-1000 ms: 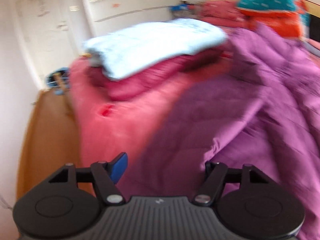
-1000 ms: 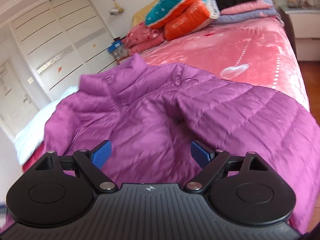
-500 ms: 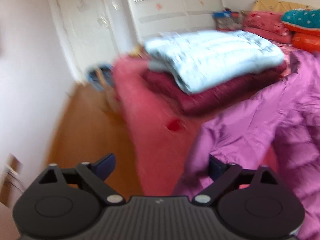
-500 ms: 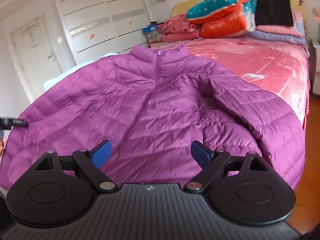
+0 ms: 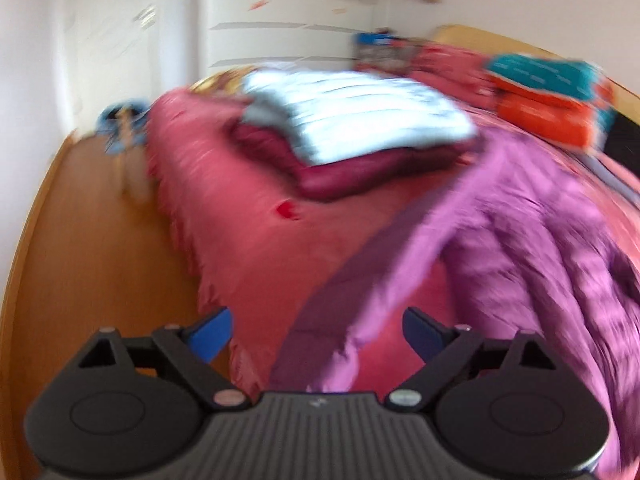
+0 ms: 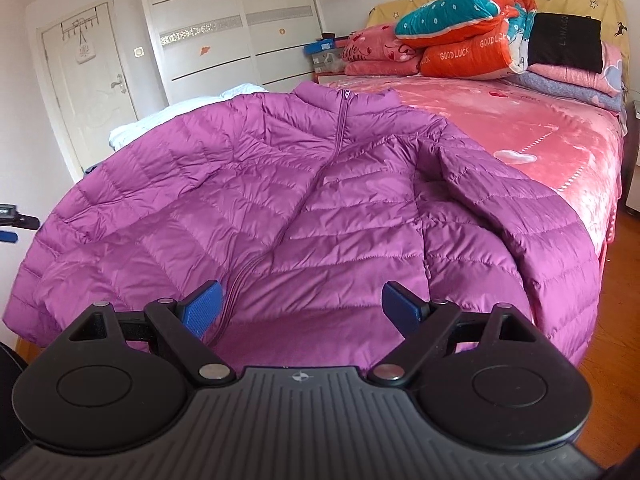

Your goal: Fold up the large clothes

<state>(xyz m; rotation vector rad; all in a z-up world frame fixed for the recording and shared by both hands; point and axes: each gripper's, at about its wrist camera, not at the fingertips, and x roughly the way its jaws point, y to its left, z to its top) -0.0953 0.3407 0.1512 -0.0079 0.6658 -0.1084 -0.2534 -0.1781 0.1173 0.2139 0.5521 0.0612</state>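
Lying spread and zipped across the pink bed cover (image 6: 540, 128), the purple quilted down jacket (image 6: 304, 200) fills the space straight ahead of the right tool (image 6: 301, 306), its hem just beyond the blue pads (image 6: 202, 312), its stand-up collar at the far end. The right tool's jaws stand wide with nothing gripped between them. Beyond the jacket's far right shoulder sit stacked fleece blankets: a teal-and-orange roll (image 6: 464, 28) printed "GOOD LUCK", pink folded ones and a black cushion (image 6: 564, 40) against the yellow headboard. A white sliding wardrobe (image 6: 224, 32) and a panelled door (image 6: 92, 88) close off the room beyond.

The left tool (image 5: 316, 334) has just been opening and is wide too; a sleeve of the jacket (image 5: 384, 276) lies below and between its pads, though the blur hides whether it touches them. Farther ahead of it a folded pale blue puffy garment (image 5: 352, 112) rests on a folded maroon one (image 5: 360, 172). Orange wooden floor (image 5: 92, 240) lies to its left.
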